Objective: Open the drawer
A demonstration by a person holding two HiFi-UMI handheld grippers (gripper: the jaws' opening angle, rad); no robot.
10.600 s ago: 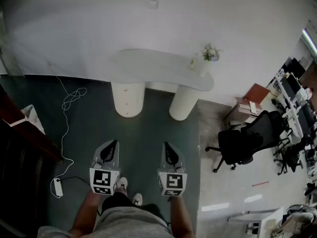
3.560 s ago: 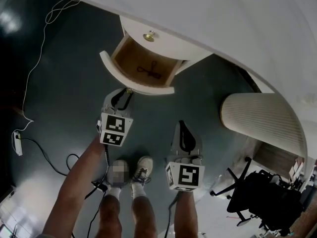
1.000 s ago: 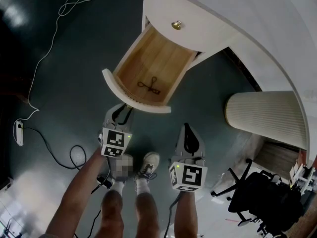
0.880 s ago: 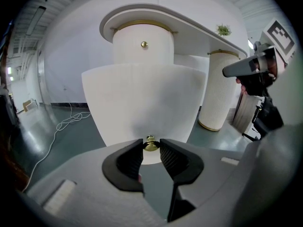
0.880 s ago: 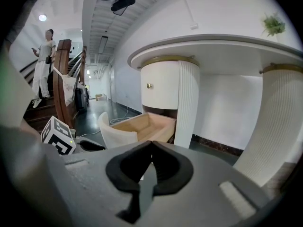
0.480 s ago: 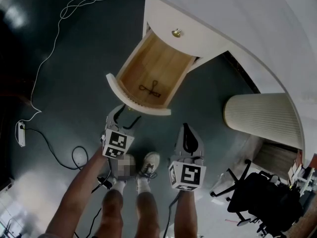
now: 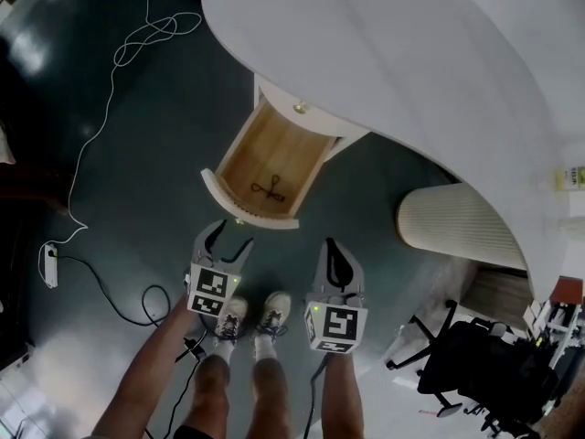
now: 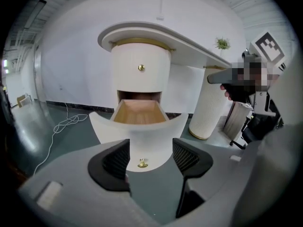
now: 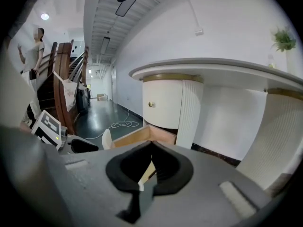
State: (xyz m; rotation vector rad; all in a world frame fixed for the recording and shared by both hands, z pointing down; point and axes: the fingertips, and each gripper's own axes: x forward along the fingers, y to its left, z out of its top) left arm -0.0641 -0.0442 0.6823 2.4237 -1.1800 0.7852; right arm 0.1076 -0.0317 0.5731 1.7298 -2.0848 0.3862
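Observation:
The lower drawer [image 7: 268, 161] of the white pedestal stands pulled out, showing its wooden inside with a small dark scissor-like thing [image 7: 268, 188] on the bottom. Its curved white front [image 8: 142, 135] carries a brass knob [image 8: 142, 163]. My left gripper [image 7: 228, 241] is open just in front of that knob. In the left gripper view the knob sits in the gap of the left gripper [image 8: 150, 158], clear of both pads. My right gripper [image 7: 334, 251] hangs beside it, shut and empty. From the right gripper [image 9: 152, 161] view the drawer [image 9: 127, 138] appears side-on.
Above the open drawer is a shut drawer with its own knob [image 7: 300, 108], under the white tabletop [image 7: 402, 71]. A second ribbed pedestal [image 7: 457, 222] stands at right. A white cable [image 7: 119, 62] and power strip [image 7: 50, 265] lie at left. An office chair [image 7: 475, 359] is at lower right.
My left gripper's jaws have opened off the drawer knob. Both grippers have drawn back from the drawer and risen. The drawer stays pulled out.

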